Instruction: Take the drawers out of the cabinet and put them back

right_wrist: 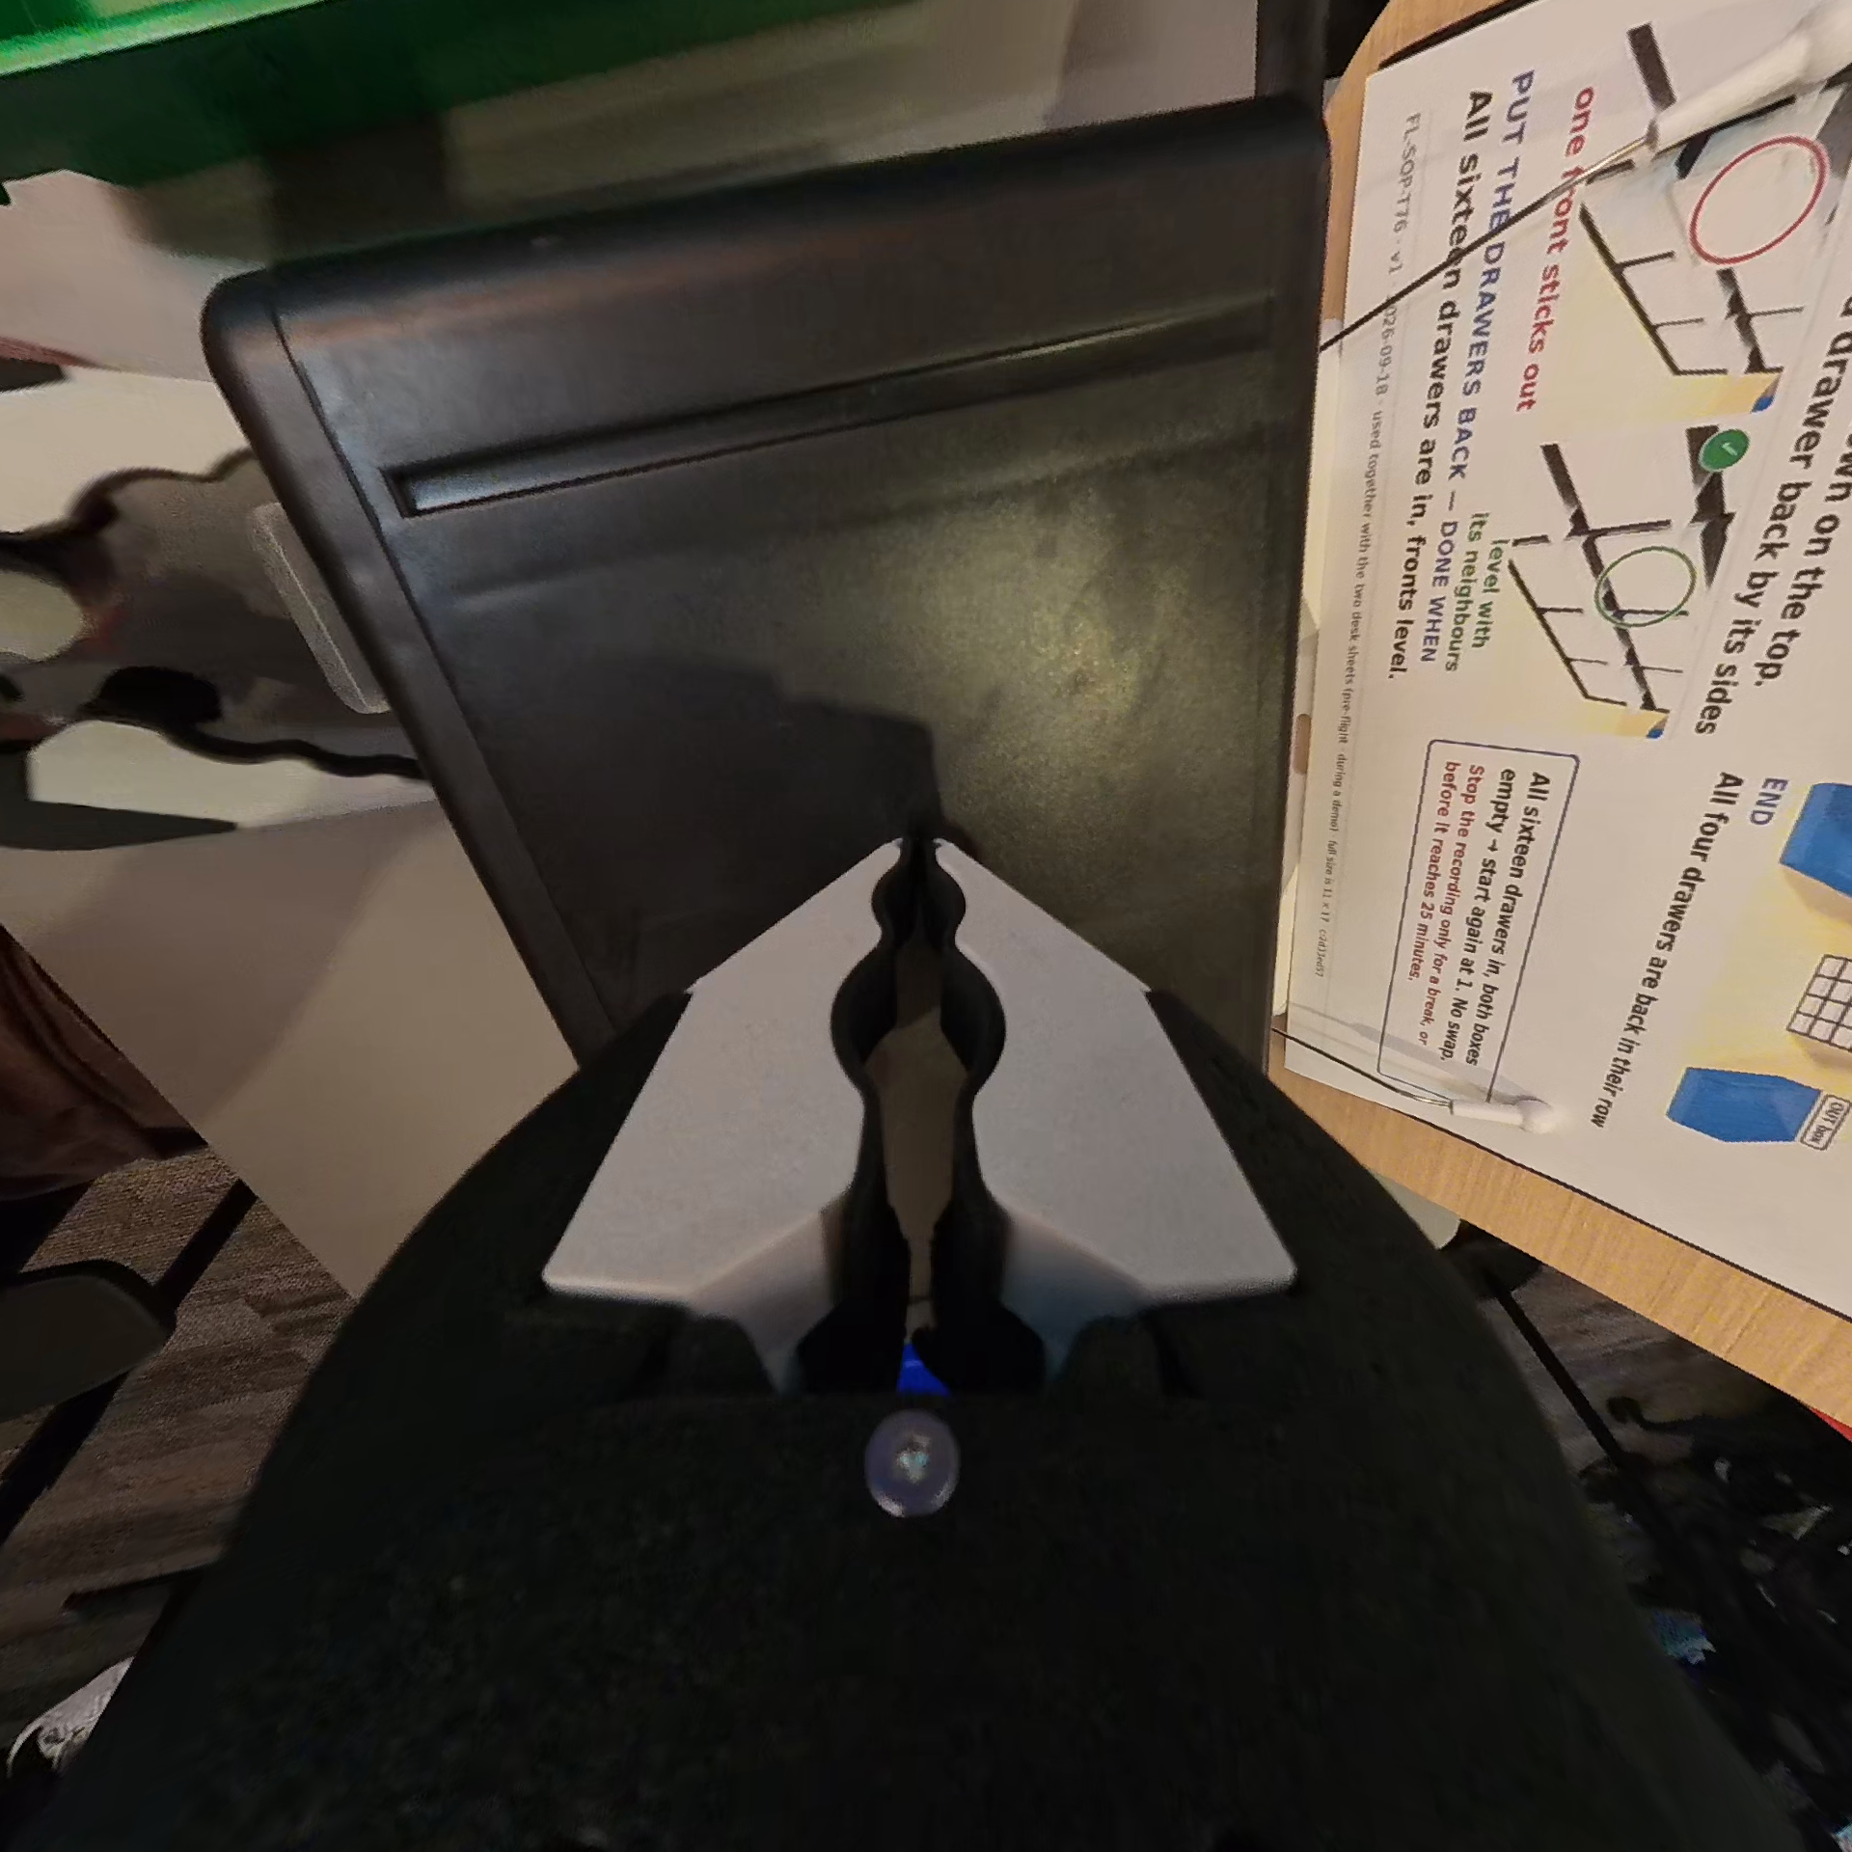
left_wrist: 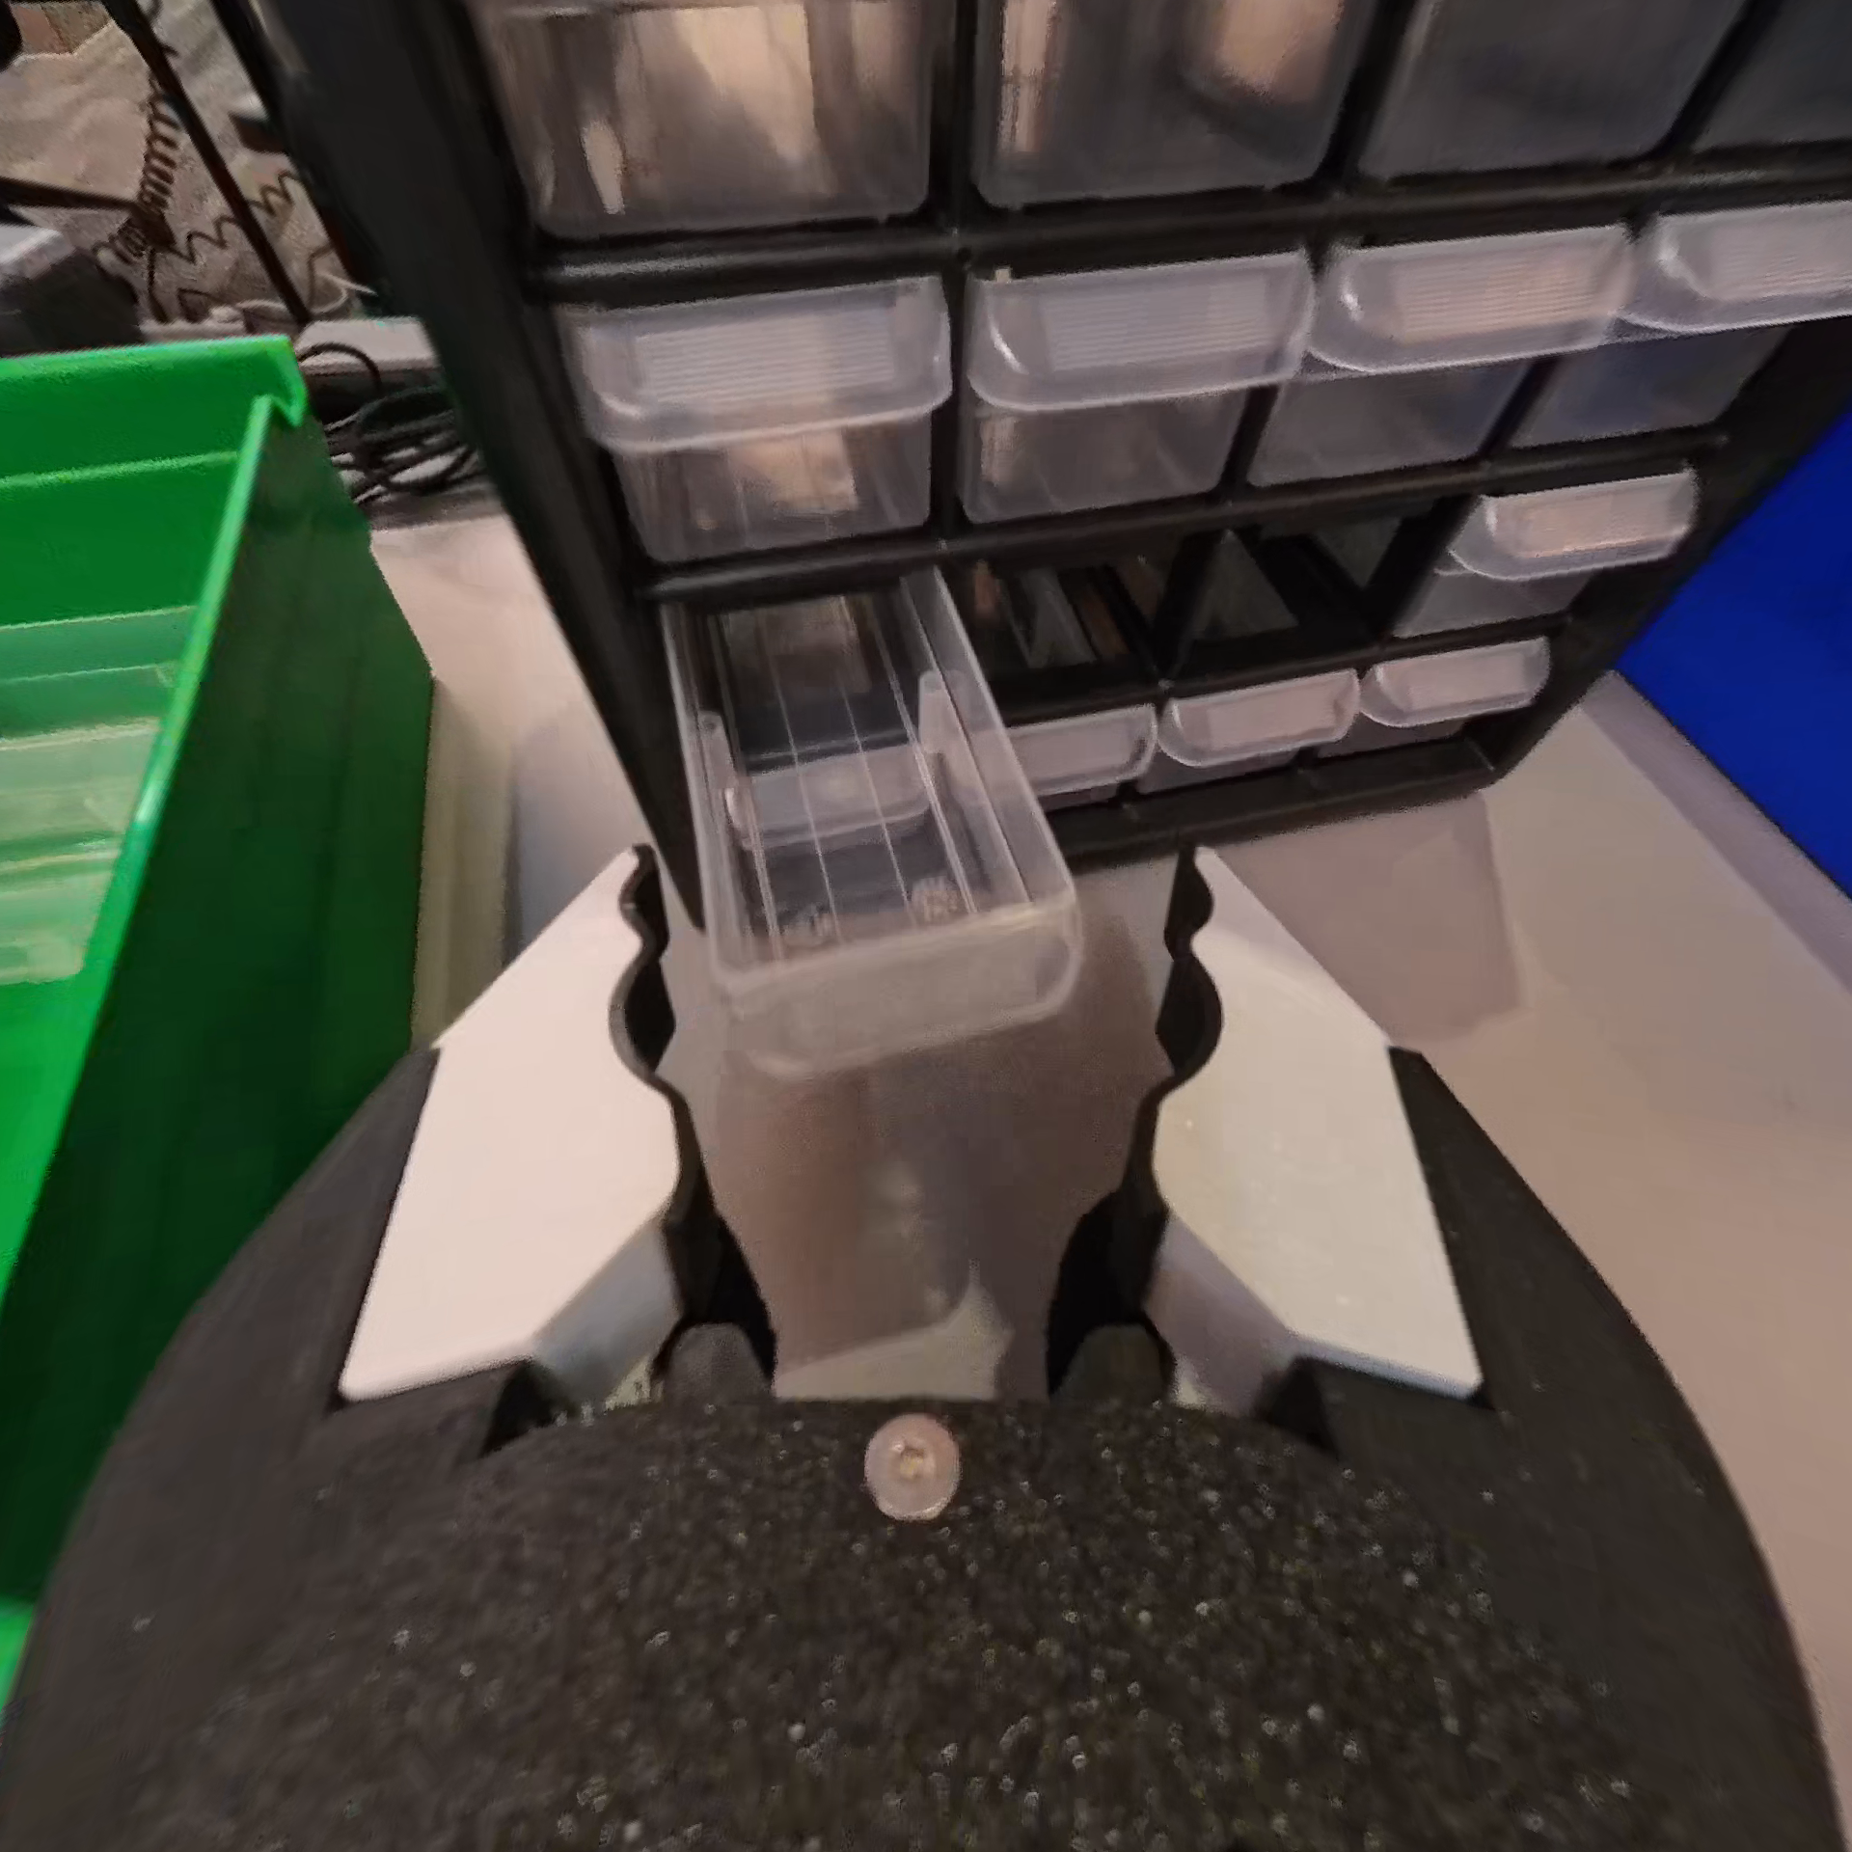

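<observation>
Left wrist view: my left hand-held gripper [left_wrist: 917, 882] gapes wide, half-out clear plastic drawer [left_wrist: 872, 852] dead ahead between fingers, long axis toward me.

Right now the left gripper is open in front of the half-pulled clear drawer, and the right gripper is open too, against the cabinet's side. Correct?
Not quite. The left gripper is open before the half-pulled drawer, but the right gripper is shut, its tips together at the cabinet's black side panel. The right wrist view shows this.
</observation>
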The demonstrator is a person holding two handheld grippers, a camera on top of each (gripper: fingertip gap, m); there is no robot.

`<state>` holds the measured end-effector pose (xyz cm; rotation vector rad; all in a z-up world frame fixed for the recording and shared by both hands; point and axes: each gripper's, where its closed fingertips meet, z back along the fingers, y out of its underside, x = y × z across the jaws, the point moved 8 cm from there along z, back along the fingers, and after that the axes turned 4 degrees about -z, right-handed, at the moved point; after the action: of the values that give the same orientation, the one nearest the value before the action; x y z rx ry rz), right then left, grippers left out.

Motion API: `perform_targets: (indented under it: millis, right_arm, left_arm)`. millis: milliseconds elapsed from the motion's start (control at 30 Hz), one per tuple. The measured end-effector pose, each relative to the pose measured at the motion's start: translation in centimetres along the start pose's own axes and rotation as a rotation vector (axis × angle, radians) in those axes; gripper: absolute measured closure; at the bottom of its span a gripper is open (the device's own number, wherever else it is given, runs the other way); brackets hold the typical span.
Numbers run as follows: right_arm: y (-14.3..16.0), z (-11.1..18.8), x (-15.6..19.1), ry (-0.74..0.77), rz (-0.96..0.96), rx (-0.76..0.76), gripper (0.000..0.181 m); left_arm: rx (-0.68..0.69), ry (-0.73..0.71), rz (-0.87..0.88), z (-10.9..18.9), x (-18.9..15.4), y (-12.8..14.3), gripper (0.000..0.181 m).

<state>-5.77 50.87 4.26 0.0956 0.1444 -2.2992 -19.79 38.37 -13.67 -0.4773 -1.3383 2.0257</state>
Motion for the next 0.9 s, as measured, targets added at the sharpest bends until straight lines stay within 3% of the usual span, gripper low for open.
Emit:
perform_targets:
  millis: [167,300,667,900]
  right_arm:
    - [0.0,0.0,0.0,-0.004,-0.003,-0.002,0.181]
    - [0.2,0.0,-0.1,-0.013,-0.014,-0.022,0.181]
    - [0.2,0.0,0.0,-0.008,-0.011,-0.022,0.181]
    - [0.1,0.0,0.0,-0.01,-0.008,-0.008,0.181]
  left_arm:
    - [-0.06,-0.031,0.07,4.1,-0.3,2.5,0.109]
    - [-0.118,-0.071,0.039,3.9,-0.3,2.1,0.136]
    - [-0.07,-0.105,0.08,-1.6,1.6,0.1,0.146]
    - [-0.062,-0.131,0.124,-2.8,1.6,-0.5,0.147]
